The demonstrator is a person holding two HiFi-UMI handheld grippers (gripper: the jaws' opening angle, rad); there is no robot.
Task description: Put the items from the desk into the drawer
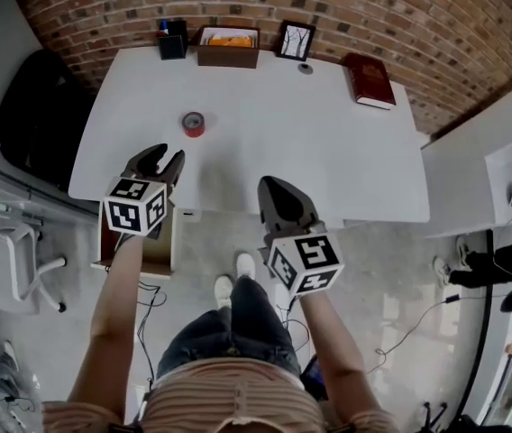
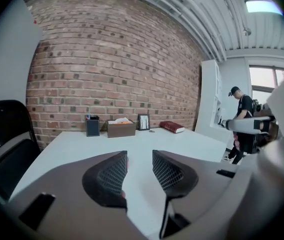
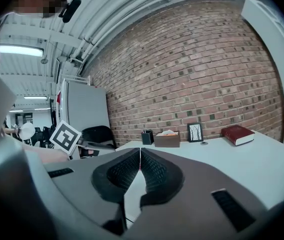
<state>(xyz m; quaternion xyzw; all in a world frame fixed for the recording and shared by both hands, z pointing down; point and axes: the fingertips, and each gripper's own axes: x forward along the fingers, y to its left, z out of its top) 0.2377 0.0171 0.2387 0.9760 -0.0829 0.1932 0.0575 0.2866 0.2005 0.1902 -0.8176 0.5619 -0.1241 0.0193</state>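
Observation:
A red tape roll (image 1: 193,124) lies on the white desk (image 1: 346,161), a little beyond my left gripper (image 1: 169,155). That gripper hovers over the desk's front left edge with its jaws open and nothing between them (image 2: 139,160). My right gripper (image 1: 270,186) is at the front edge near the middle, shut and empty (image 3: 140,155). Along the back edge stand a pen holder (image 1: 172,40), a tissue box (image 1: 229,47), a picture frame (image 1: 295,40) and a small round object (image 1: 306,68). A red book (image 1: 370,80) lies at the back right. A wooden drawer (image 1: 154,249) shows under the left gripper.
A black chair (image 1: 35,115) stands left of the desk, against the brick wall (image 2: 112,69). A white cabinet (image 1: 472,170) is to the right. A person (image 2: 242,111) stands far right. Cables lie on the floor near my feet (image 1: 238,273).

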